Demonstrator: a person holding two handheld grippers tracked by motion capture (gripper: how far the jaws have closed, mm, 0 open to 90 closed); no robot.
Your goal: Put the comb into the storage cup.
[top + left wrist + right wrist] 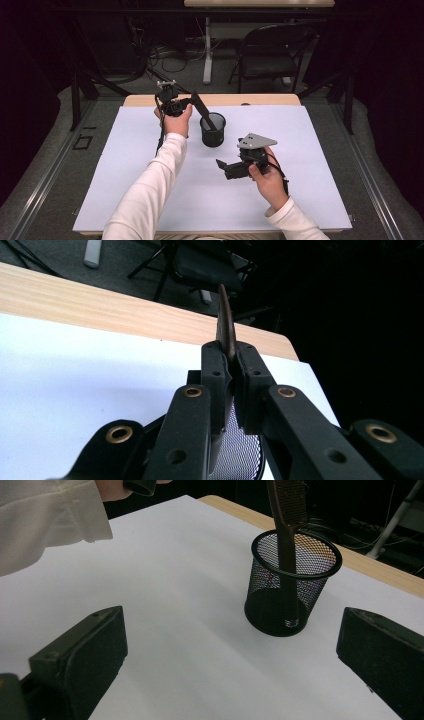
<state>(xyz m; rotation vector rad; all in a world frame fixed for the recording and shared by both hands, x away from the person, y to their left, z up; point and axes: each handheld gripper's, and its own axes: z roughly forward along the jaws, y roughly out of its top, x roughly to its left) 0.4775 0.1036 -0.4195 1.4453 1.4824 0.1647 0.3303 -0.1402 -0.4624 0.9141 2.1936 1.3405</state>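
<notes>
A black mesh cup [213,131] stands upright on the white sheet [150,150] near the table's middle. A dark brown comb [202,112] leans out of the cup to the upper left, its lower end inside. My left gripper [192,101] is shut on the comb's upper part. In the left gripper view the pads [216,371] pinch the comb [225,320] above the cup's mesh [237,450]. My right gripper [224,168] hovers open to the cup's lower right with nothing between its jaws. Its own view has the right gripper [230,630] facing the cup [315,597] and the comb [286,540].
The white sheet covers most of the wooden table [270,100], whose bare strip runs along the far edge. A black chair [270,50] and a table leg [207,50] stand on the floor beyond. A white sleeve [50,515] crosses the right gripper view's upper left.
</notes>
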